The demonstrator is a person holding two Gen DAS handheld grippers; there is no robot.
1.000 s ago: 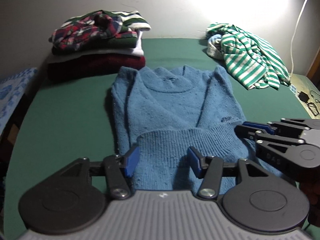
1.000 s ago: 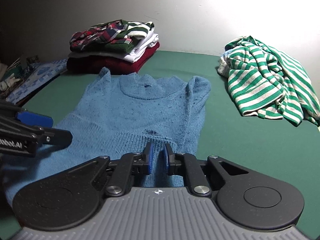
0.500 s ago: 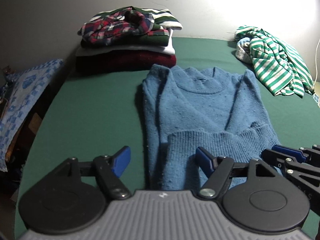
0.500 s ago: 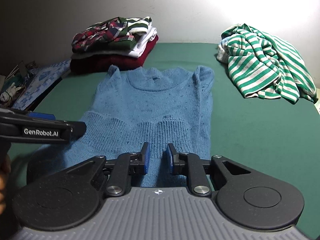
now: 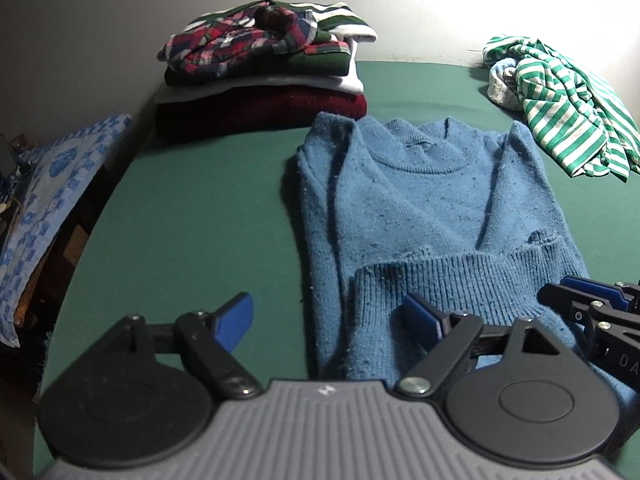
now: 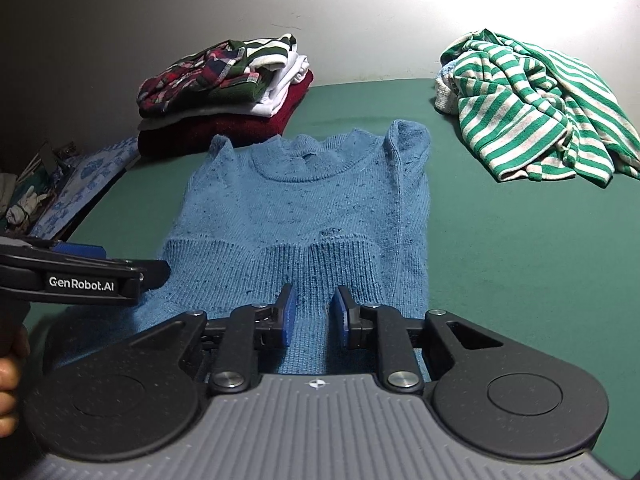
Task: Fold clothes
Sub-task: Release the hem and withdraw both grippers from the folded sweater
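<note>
The blue sweater (image 6: 304, 216) lies on the green tabletop (image 6: 500, 248), hem folded up, left gripper (image 5: 328, 316) jaws opening, right gripper (image 6: 312, 312) jaws slightly apart, both empty; next likely regrasping for another fold.

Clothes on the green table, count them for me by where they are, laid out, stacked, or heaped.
Laid out flat: 1, the blue sweater
Folded stack: about 4 layers, plaid, green striped, white, maroon
Loose heap: 1 green-striped shirt, with a pale item partly hidden under it
Total: about 7
</note>
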